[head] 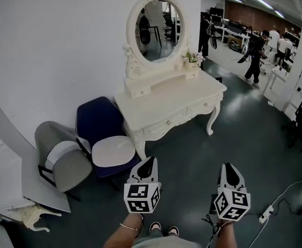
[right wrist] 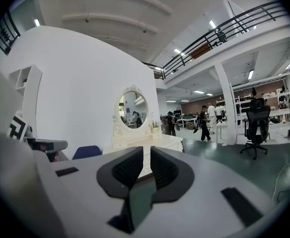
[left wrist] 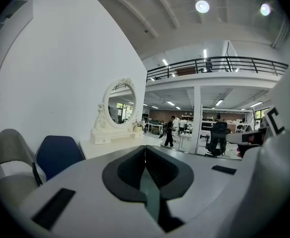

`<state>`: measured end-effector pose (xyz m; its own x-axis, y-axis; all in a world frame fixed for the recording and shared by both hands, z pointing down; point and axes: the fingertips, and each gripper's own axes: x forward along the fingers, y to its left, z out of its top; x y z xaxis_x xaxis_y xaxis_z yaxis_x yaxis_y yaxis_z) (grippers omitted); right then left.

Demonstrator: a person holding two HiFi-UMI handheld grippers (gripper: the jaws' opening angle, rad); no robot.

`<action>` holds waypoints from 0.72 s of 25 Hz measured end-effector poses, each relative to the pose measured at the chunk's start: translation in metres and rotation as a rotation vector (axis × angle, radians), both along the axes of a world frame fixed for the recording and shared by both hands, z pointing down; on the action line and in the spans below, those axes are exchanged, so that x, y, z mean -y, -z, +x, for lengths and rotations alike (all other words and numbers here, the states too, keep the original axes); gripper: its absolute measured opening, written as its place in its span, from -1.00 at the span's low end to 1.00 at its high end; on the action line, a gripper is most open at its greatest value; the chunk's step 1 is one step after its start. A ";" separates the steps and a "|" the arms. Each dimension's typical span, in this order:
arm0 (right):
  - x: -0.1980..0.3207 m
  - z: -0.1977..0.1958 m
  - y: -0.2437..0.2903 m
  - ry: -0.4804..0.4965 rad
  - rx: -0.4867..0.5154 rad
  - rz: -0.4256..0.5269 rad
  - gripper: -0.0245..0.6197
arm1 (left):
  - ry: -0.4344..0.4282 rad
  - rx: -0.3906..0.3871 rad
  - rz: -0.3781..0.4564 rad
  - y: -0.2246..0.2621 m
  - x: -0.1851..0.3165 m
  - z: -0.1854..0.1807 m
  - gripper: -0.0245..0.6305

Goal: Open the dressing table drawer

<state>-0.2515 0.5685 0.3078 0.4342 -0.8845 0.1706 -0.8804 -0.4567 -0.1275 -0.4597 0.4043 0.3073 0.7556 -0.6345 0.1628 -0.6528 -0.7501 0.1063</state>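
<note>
Against the white wall: table (head: 178, 94) with oval mirror (head: 157, 30); drawer (head: 167, 122) closed, well ahead of both grippers. Left hand-held gripper (head: 147, 161): jaws together, empty. Right hand-held gripper (head: 229, 168): jaws narrowly apart, nothing between. Beside table: blue chair (head: 100, 119), grey chair (head: 63, 159).

On the dressing table (head: 177, 94), at its back: mirror (head: 156, 30), with flower pot (head: 193, 61) to the right. Just left of the dressing table: chair (head: 102, 120), then second chair (head: 63, 156) further left. Well behind, rightward: people (head: 254, 56).
</note>
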 end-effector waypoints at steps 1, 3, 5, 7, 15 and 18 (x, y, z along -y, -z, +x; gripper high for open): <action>-0.001 0.000 -0.001 0.000 0.001 -0.001 -0.76 | 0.001 0.001 -0.003 -0.001 0.000 -0.001 -0.87; -0.002 -0.001 -0.002 0.001 0.004 -0.001 -0.72 | 0.002 0.004 -0.005 -0.003 -0.002 -0.001 -0.87; -0.002 -0.001 -0.003 0.002 0.005 0.000 -0.69 | 0.003 0.005 -0.005 -0.004 -0.003 -0.002 -0.87; -0.002 -0.001 -0.003 0.001 0.007 0.005 -0.65 | 0.004 0.007 -0.005 -0.004 -0.003 -0.003 -0.87; 0.003 -0.002 0.002 -0.011 -0.023 0.007 -0.48 | 0.015 0.005 -0.006 -0.003 0.006 -0.008 -0.87; 0.004 -0.003 0.004 -0.017 -0.028 0.009 -0.48 | 0.013 0.003 -0.003 -0.002 0.009 -0.009 -0.87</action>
<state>-0.2542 0.5640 0.3041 0.4540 -0.8783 0.1497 -0.8757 -0.4709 -0.1069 -0.4690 0.3958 0.3088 0.7470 -0.6435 0.1670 -0.6625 -0.7415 0.1064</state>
